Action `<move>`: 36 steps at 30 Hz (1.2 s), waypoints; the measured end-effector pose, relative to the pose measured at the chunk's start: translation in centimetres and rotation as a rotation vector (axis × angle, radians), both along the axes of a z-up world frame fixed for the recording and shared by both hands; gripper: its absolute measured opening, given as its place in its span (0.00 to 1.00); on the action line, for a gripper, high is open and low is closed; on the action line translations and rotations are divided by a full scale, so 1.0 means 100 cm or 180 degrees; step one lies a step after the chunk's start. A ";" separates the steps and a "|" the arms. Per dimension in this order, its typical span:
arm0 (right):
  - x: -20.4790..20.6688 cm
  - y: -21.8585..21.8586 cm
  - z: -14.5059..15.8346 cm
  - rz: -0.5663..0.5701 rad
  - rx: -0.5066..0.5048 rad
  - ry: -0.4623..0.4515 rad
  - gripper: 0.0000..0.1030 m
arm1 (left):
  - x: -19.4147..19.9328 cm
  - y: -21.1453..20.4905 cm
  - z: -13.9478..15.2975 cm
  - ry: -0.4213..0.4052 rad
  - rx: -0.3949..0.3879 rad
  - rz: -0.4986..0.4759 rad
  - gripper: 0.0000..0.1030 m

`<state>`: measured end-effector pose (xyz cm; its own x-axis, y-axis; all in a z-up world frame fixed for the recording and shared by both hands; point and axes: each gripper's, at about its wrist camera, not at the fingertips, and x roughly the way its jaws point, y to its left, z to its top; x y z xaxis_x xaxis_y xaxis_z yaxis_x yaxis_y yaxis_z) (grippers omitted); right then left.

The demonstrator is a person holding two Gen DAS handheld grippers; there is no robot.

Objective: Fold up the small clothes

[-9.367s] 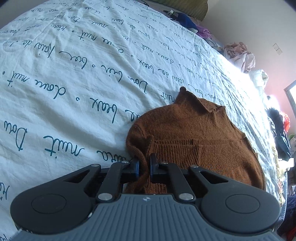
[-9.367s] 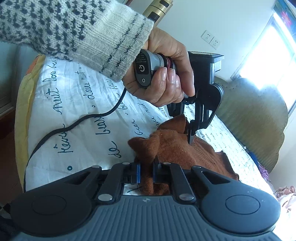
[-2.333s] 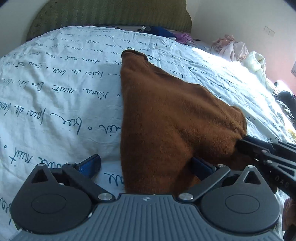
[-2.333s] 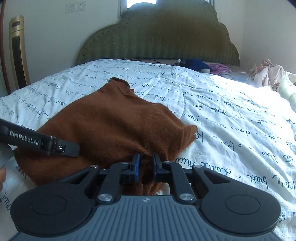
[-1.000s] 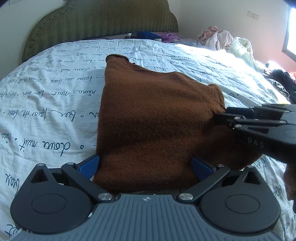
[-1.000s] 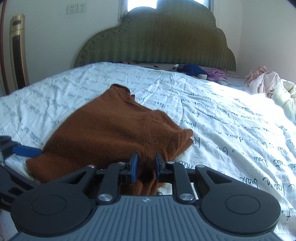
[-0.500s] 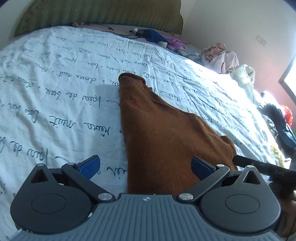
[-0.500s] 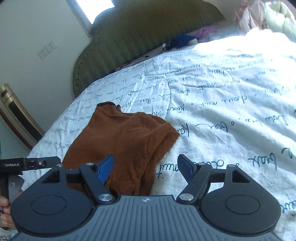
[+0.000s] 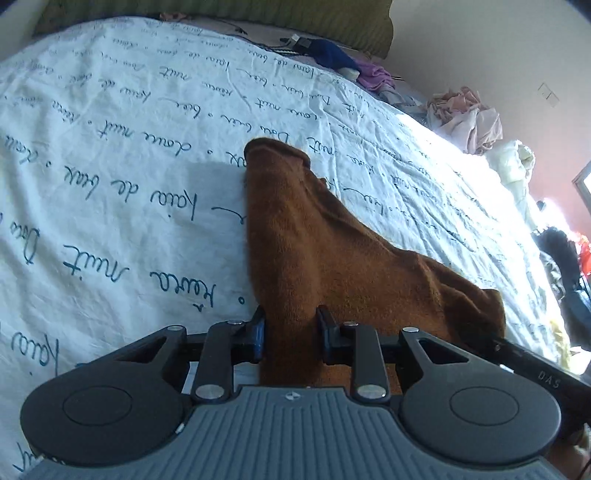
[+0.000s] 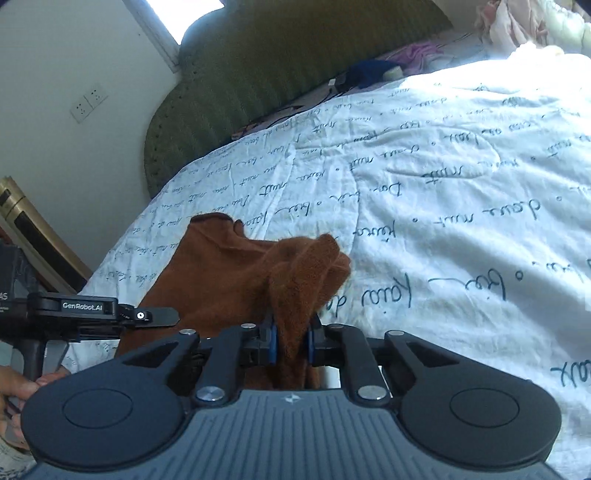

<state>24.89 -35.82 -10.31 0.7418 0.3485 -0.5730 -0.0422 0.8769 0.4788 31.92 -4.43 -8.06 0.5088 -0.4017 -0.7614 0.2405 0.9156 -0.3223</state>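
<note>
While its jaws are closing, the left gripper (image 9: 290, 334) has the near edge of the brown sweater (image 9: 332, 258) between its fingers (image 9: 258, 334), which stand a little apart with both pads against the knit. The right gripper (image 10: 290, 341) is nearly clenched and also closing, its blue-padded fingers (image 10: 272, 341) pinching a bunched fold of the same sweater, which rises in a small peak just beyond the fingertips.

From the left wrist view, the sweater runs away from the fingers as one tapering piece, its narrow end pointing toward the headboard (image 9: 221, 14) and its wider part spreading right, where the tip of the right gripper touches its corner. From the right wrist view, the garment lies toward the left side of the bed (image 10: 461, 184), with the left gripper at its near left edge and a hand (image 10: 14, 391) holding that tool.

There is one sweater and two grippers. It lies on a white bedcover (image 9: 110, 166) printed with blue handwriting. Near the headboard lie a dark blue item (image 9: 328, 53) and a purple cloth (image 9: 373, 77), and a heap of pale clothes (image 9: 469, 118) sits at the far right edge of the bed
</note>
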 end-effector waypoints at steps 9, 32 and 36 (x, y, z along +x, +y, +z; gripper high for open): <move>-0.025 -0.032 0.006 -0.0200 -0.0032 -0.0311 0.59 | -0.016 0.020 0.040 -0.0663 0.0257 0.0130 0.88; 0.043 0.018 0.012 0.0916 -0.0423 -0.0372 0.44 | 0.070 -0.010 0.024 -0.0481 -0.0283 -0.0667 0.93; 0.066 0.043 0.005 0.1315 -0.0360 -0.0217 0.35 | 0.064 -0.049 -0.002 -0.0129 -0.0482 -0.1041 0.94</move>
<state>31.48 -31.50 -9.77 0.5906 0.5619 -0.5792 -0.4290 0.8265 0.3645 38.33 -9.36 -8.28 0.3633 -0.6549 -0.6627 0.5282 0.7307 -0.4326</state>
